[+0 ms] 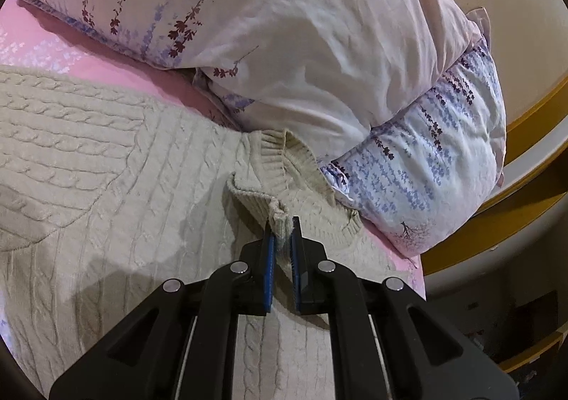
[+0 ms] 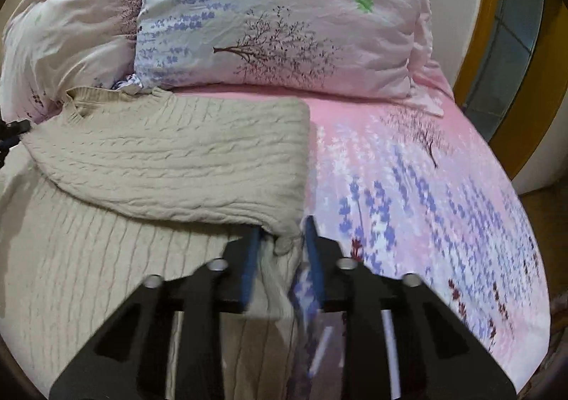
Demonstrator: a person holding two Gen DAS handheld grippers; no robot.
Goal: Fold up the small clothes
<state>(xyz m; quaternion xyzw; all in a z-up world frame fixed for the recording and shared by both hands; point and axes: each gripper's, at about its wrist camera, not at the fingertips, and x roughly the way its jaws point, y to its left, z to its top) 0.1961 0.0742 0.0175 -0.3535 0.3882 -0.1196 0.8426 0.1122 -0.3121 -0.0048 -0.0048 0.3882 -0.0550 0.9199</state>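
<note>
Keep both grips level and draw the fold flat, so the ribbed edges align without bunching. The left gripper (image 1: 283, 222) is clenched on the ribbed neckline at centre frame. The right gripper (image 2: 282, 231) stands parted around a corner of the folded-over section; motion blur there means contact is probable, not certain. The sweater (image 2: 170, 158), beige cable-knit, lies on the pink floral bedsheet (image 2: 408, 187), below the pillows (image 2: 284, 27) at the top of the frame.
</note>
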